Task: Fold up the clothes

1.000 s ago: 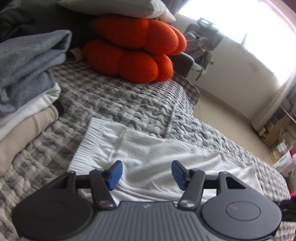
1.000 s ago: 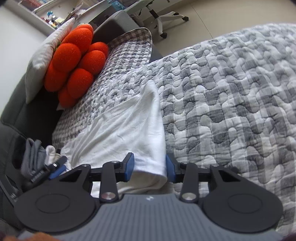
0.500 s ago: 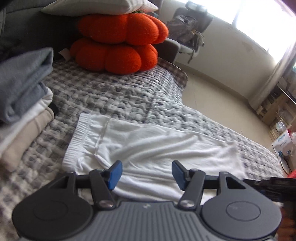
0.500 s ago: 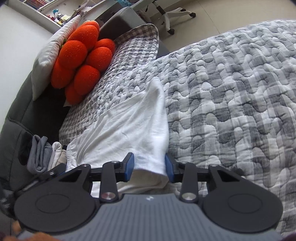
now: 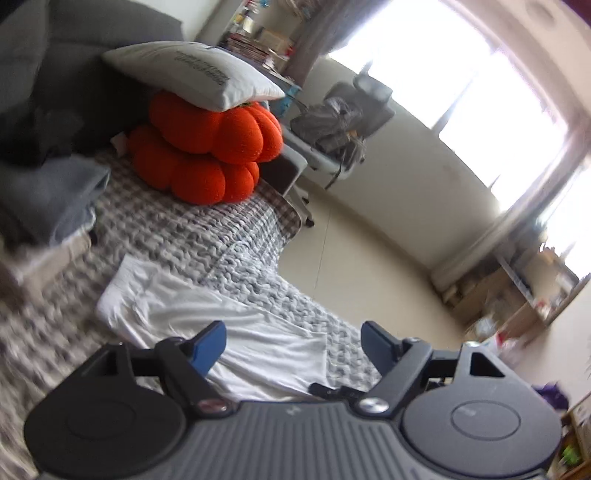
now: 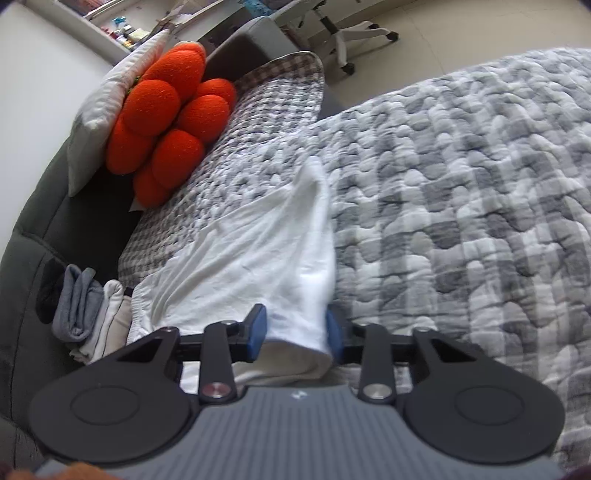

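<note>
A white garment lies stretched out on the grey checked quilt, its ribbed waistband at the far left end. My left gripper hangs well above it with its jaws opening wide and nothing between them. In the right wrist view the same white garment runs away from me. Its near end is bunched between the blue pads of my right gripper, whose jaws are closing on the cloth. The pads touch the fabric on both sides.
A stack of folded grey, white and beige clothes sits at the left by the dark sofa back. Two orange pumpkin cushions carry a white pillow. The bare floor and an office chair lie beyond the quilt's edge.
The left gripper rose and drew back from the garment, and its jaws widened. The right gripper stayed in place while its jaws narrowed onto the garment's near end.
</note>
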`<action>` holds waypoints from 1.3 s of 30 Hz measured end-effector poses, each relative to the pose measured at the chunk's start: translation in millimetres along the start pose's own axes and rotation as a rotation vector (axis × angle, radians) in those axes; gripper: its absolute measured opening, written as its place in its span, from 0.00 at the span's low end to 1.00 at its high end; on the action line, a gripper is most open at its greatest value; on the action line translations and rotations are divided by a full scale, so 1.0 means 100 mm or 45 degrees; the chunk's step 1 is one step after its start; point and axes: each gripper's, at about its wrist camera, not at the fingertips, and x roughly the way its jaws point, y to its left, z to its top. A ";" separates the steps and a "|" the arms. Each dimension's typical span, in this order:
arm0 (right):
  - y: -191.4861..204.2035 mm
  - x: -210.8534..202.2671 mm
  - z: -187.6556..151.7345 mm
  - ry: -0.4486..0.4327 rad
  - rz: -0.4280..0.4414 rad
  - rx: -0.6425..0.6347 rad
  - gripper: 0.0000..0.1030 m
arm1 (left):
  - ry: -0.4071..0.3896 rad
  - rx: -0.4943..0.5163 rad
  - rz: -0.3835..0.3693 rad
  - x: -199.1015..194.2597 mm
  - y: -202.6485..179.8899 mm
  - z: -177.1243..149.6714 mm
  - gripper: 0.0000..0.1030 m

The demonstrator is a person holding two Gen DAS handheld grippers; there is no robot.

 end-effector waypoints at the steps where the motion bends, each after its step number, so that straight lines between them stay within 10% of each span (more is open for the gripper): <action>1: -0.02 -0.01 0.00 -0.004 -0.006 0.018 0.25 | -0.018 -0.012 0.029 0.03 0.04 -0.09 0.79; 7: 0.04 -0.04 -0.06 -0.035 -0.041 -0.006 0.30 | 0.022 0.146 0.357 0.34 0.16 -0.43 0.76; 39: -0.04 -0.12 -0.23 -0.122 -0.012 -0.004 0.22 | 0.200 -0.071 0.133 0.67 -0.14 -0.66 0.77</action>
